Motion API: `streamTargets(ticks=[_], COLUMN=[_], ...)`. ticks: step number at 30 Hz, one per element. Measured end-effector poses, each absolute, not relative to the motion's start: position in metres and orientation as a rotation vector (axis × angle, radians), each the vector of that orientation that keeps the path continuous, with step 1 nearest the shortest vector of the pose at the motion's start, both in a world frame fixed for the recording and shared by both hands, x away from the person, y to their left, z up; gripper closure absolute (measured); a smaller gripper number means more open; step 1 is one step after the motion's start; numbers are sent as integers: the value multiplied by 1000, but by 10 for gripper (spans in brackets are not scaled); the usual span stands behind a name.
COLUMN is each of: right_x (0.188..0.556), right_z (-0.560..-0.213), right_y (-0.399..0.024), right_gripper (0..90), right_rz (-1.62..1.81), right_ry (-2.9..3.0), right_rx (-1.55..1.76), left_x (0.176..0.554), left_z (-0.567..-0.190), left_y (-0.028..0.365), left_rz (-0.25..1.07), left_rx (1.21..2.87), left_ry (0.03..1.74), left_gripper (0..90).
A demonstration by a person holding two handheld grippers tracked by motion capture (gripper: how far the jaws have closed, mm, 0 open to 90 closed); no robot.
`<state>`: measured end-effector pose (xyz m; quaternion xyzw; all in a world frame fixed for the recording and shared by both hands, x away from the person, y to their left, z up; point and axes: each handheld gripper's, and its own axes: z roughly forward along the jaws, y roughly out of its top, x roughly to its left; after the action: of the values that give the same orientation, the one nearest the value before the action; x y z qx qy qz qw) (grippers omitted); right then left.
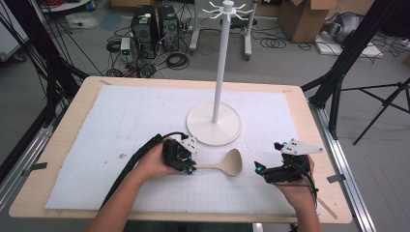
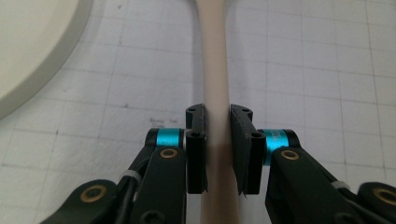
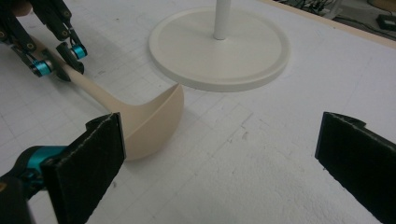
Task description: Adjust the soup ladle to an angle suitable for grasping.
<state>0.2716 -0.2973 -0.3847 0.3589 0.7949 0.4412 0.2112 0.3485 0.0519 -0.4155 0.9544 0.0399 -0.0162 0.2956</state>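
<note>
The left gripper [image 1: 189,167] is clenched on the handle of the beige ladle [image 1: 227,164], which lies on the white gridded mat [image 1: 121,121] just before the rack's round base [image 1: 213,124]. The right gripper [image 1: 261,170] is released, near the bowl.

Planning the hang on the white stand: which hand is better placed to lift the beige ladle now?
Left. The left claw is already shut on the beige plastic ladle at its handle, close to the white hook stand. The right claw stands open, with nothing between its pads.
</note>
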Motion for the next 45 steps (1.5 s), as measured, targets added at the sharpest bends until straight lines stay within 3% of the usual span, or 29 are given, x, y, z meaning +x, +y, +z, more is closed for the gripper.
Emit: streamTargets(ticks=[17,34,38,45], right_x=[269,271,271,271], right_z=[-381,-384,-385,-385], right_y=[-300,-300,-300,-300], right_gripper=[6,6,6,6], right_rz=[1239,1236,1233,1232], right_ry=[2200,2202,2205,2206], right_rx=[991,995,997,996], left_x=[352,357,358,356], left_z=[-423,-423,-418,-402], left_y=[6,-14,-9,18], left_rz=[-70,-110,-74,-13], left_rx=[2502,2495,2471,2417], left_ry=[66,47,86,150], left_gripper=[767,759,602,418])
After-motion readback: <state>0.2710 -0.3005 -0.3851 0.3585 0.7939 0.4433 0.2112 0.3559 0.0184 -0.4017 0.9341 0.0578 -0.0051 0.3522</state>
